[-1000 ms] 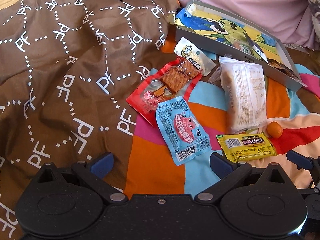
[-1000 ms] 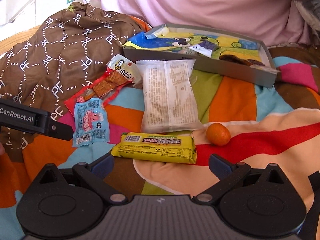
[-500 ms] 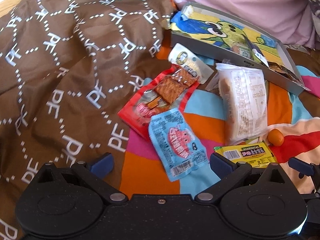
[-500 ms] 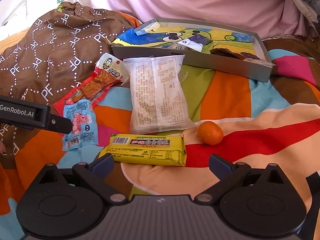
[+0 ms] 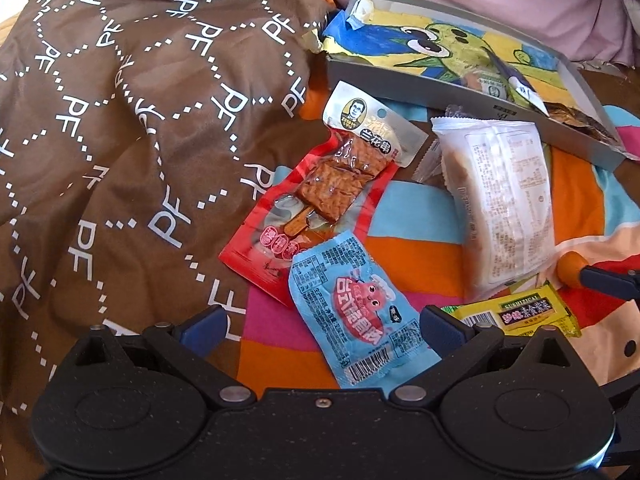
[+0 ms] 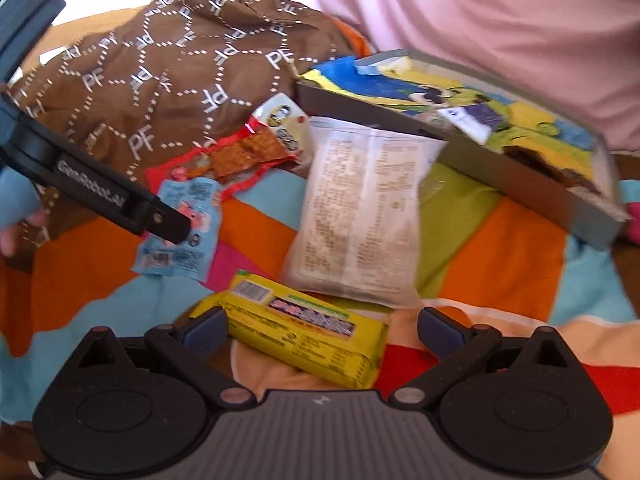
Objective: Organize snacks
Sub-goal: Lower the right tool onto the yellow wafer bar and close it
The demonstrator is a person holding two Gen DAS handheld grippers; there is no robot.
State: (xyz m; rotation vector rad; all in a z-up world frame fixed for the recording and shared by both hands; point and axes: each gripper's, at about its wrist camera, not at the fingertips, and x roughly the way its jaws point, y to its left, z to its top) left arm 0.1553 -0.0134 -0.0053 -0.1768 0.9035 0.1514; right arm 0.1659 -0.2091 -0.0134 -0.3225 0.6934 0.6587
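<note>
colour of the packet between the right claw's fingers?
Yellow bar packet, dark label strip with a barcode. Clearest in the right wrist view.

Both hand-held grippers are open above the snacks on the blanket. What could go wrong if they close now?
1. The blue packet overlaps the red packet; the left hand-held gripper might drag both.
2. The yellow bar lies on soft, uneven blanket, tilted between the fingers of the right hand-held gripper; it might slip or twist.
3. The small orange sits beside the bar and could roll if nudged.
</note>
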